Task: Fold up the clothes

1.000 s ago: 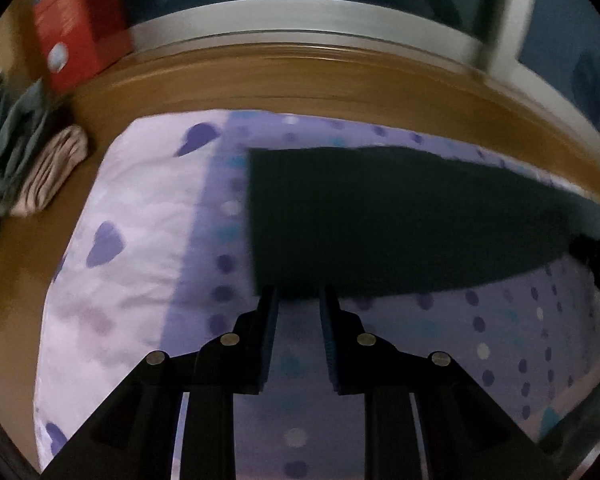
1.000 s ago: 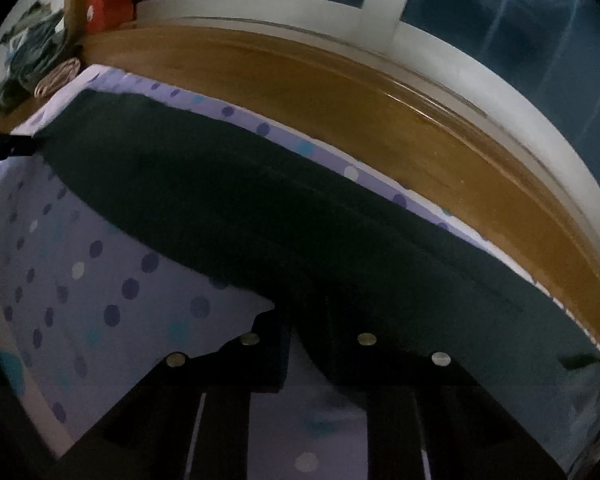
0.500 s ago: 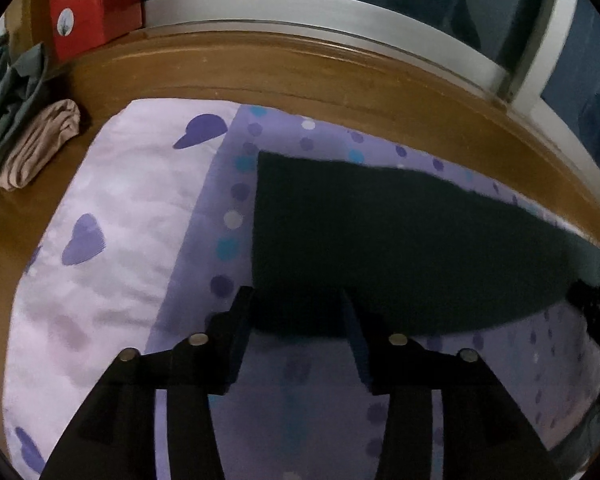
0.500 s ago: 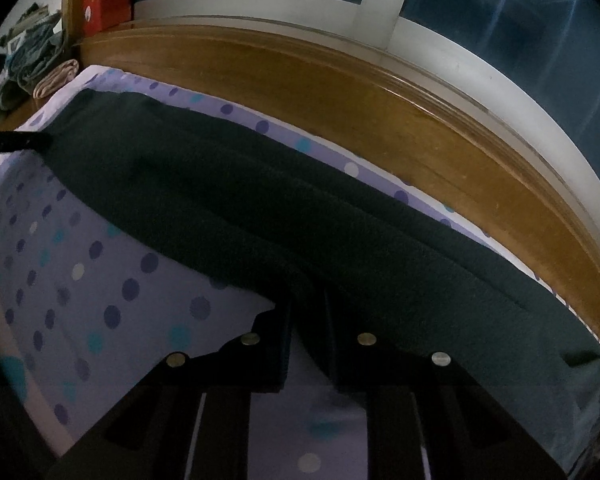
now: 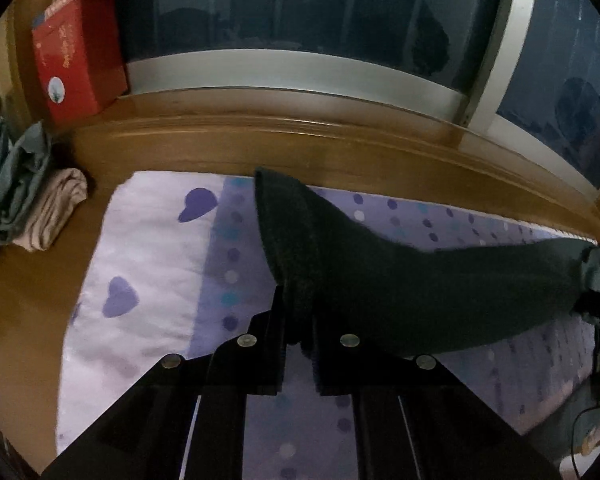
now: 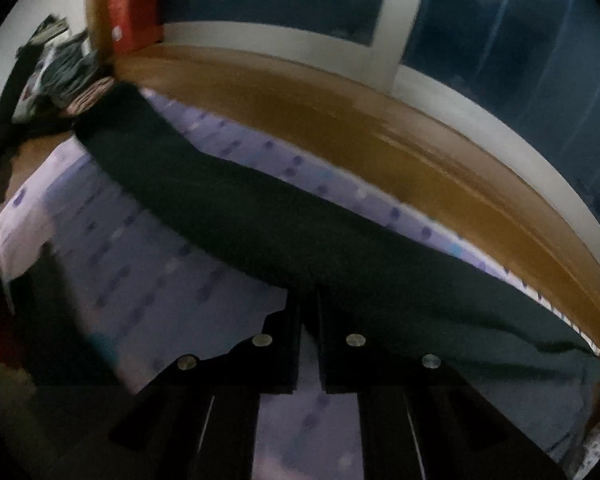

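Two pairs of fingers are clamping on one dark green garment (image 5: 400,280), each at a near-edge corner. The left gripper (image 5: 300,320) is pinching the cloth right at its fingertips, and from there the fabric is rising to a peak and running off rightward and away, toward the right gripper (image 6: 310,312). The garment's long axis is lying across the bed, roughly parallel to the wooden ledge (image 5: 300,140) under the window (image 5: 300,12), and it is stretching between the two grips above the dotted purple sheet (image 5: 440,224). Neither hand is nearer; each is holding its own end. Any fold, as I judge it, is turning on carrying this held near edge forward over the far edge that is lying beside the ledge.

Looking from the left wrist, the lifted peak of cloth and the pale heart-print part of the sheet (image 5: 148,240) are showing clearly, along with a red box (image 5: 76,60) on the ledge and a bundle of folded clothes (image 5: 32,208) at the left. The right wrist view is blurring and dim, yet it is giving the full length of the garment as one long band reaching to the far left, where the left-hand rig is appearing only as a dark shape, and its far edge resting on the sheet.
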